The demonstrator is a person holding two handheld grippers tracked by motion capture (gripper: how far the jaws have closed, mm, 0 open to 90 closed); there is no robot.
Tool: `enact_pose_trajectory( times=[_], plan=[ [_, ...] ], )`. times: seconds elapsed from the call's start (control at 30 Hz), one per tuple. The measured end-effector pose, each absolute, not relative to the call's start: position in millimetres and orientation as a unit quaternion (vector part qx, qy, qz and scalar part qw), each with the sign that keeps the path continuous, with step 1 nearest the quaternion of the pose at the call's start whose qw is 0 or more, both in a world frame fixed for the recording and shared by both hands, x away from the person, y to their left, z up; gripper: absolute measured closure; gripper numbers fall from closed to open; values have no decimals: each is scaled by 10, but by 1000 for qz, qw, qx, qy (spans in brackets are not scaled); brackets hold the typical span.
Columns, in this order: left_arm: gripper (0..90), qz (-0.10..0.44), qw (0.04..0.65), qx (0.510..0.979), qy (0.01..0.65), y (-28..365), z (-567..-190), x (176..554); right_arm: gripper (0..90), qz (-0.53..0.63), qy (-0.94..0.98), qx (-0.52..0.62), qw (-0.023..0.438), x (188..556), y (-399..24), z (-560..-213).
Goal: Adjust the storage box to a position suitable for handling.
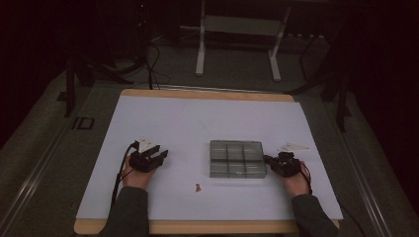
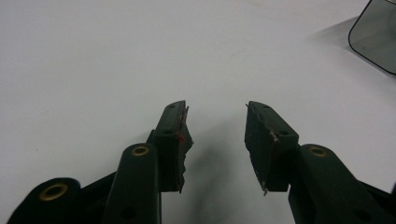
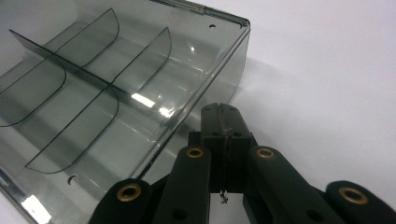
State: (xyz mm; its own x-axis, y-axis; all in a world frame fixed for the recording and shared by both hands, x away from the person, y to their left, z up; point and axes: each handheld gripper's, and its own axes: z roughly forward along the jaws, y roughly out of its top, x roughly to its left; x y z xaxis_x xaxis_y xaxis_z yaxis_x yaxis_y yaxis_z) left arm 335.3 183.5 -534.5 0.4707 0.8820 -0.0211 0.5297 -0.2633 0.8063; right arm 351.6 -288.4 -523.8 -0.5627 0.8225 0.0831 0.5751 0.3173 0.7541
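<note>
Grippers are seen at either side of a clear smoke-tinted compartment box that lies flat near the middle of the white table top; the right gripper is pressed together with nothing between its pads, its closed tip set just beside, perhaps touching, the box's rounded corner wall. From that placing it is judged that the box is being steadied or nudged from its right end rather than gripped; contact itself cannot be confirmed. The left gripper is held with its jaws standing wide apart and empty over bare table, well apart from the box, whose dark corner is glimpsed at the upper right edge of that gripper's view; it is judged to be kept ready for a pick. A small brownish item lies on the table between the two hands, nearer the front edge; what it is cannot be told. The box's six compartments, marked off by curved dividers, appear empty. No brand, label or writing can be read anywhere on the box or the grippers.
</note>
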Motion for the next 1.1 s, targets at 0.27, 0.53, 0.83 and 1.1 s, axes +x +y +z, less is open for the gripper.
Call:
enact_pose_trajectory(
  times=[0.27, 0.53, 0.83, 1.1],
  plan=[
    [594, 223, 393, 764, 462, 1830, -5346, 3354, 900, 386, 801, 430, 157, 3521, -2772, -5240],
    [595, 222, 393, 764, 461, 1826, -5348, 3356, 900, 389, 806, 420, 153, 3539, -2663, -5243],
    [595, 222, 391, 766, 459, 1816, -5353, 3360, 900, 391, 810, 411, 149, 3550, -2557, -5248],
    [596, 222, 389, 768, 458, 1803, -5359, 3365, 900, 395, 811, 406, 144, 3561, -2485, -5254]
  ],
)
